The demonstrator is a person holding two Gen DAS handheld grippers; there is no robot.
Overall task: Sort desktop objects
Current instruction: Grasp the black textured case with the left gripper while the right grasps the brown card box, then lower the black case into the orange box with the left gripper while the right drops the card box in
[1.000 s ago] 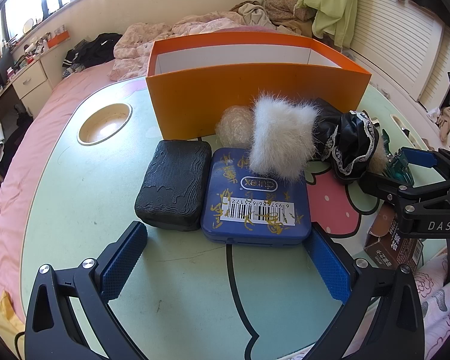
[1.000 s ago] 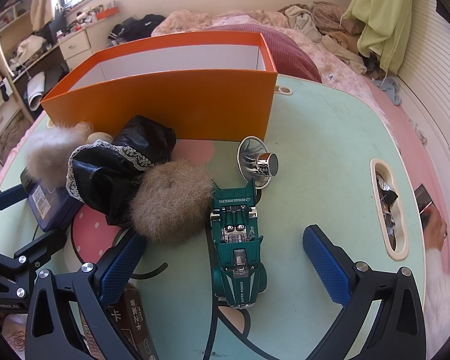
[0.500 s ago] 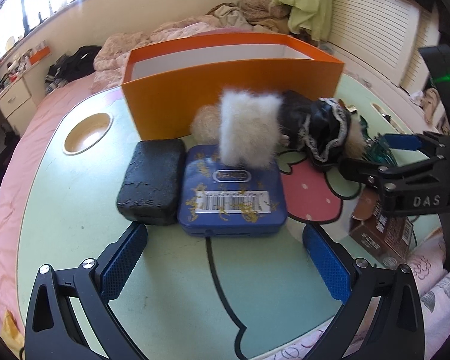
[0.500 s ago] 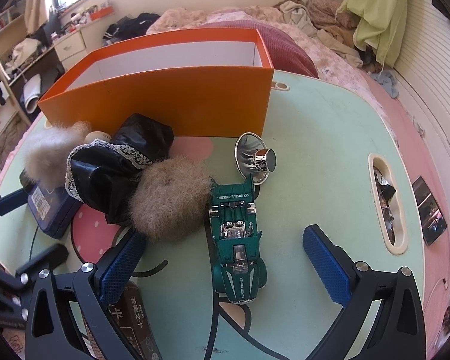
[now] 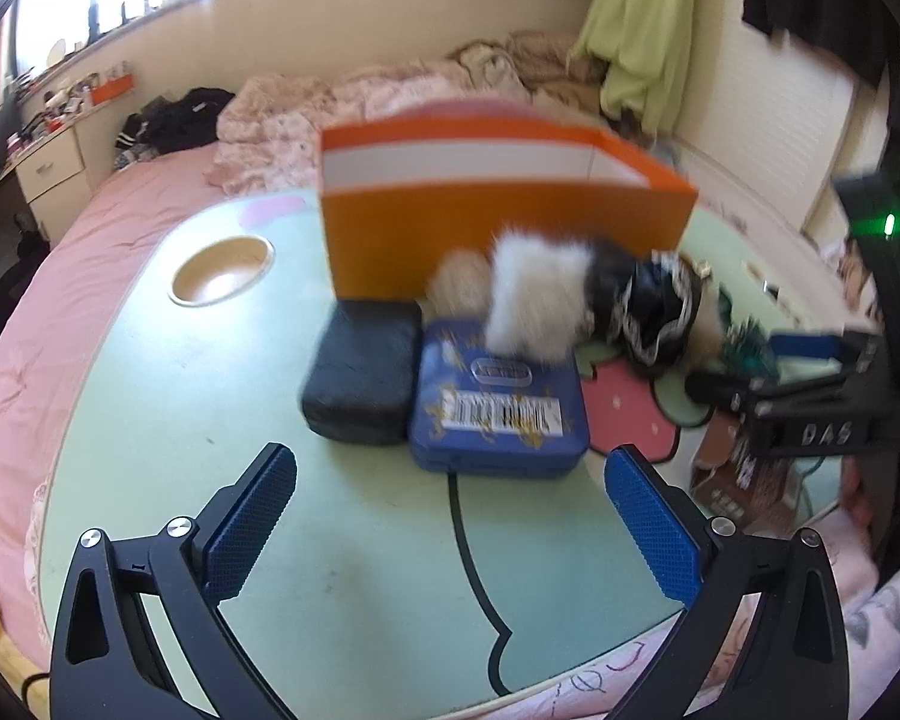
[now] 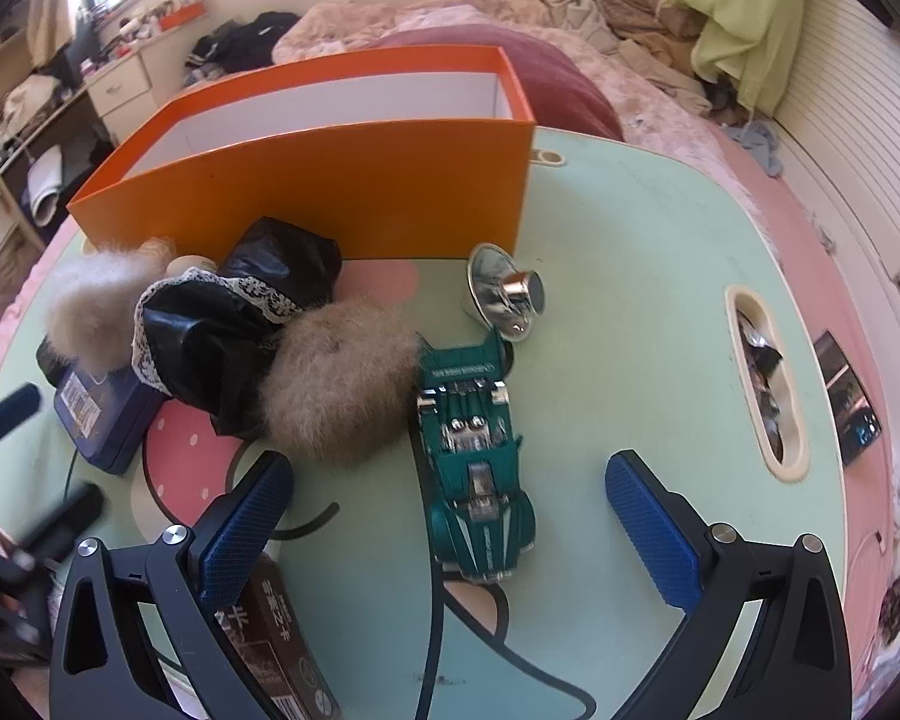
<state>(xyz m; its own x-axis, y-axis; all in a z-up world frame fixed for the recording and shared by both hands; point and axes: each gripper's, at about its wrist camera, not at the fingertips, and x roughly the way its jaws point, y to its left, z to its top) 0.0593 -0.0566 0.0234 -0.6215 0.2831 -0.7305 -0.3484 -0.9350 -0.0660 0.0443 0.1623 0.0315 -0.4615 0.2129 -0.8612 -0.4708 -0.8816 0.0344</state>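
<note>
An orange box (image 5: 498, 228) (image 6: 330, 180) stands open at the back of the green table (image 5: 210, 420). In front of it lie a black case (image 5: 360, 384), a blue tin (image 5: 498, 414) (image 6: 99, 405), and a furry doll in a black dress (image 5: 600, 294) (image 6: 234, 324). A green toy car (image 6: 474, 456) and a silver funnel-shaped piece (image 6: 504, 294) lie right of the doll. My left gripper (image 5: 450, 516) is open and empty, back from the tin. My right gripper (image 6: 450, 528) is open, its fingers on either side of the car's near end.
A round recessed cup holder (image 5: 222, 270) sits at the table's left, an oval slot with clutter (image 6: 762, 384) at its right. A brown carton (image 6: 276, 648) lies at the near edge by the right gripper. A bed with pink sheets surrounds the table.
My left gripper has pulled back and up from the tin and case; its view is blurred by motion. My right gripper has barely moved over the car.
</note>
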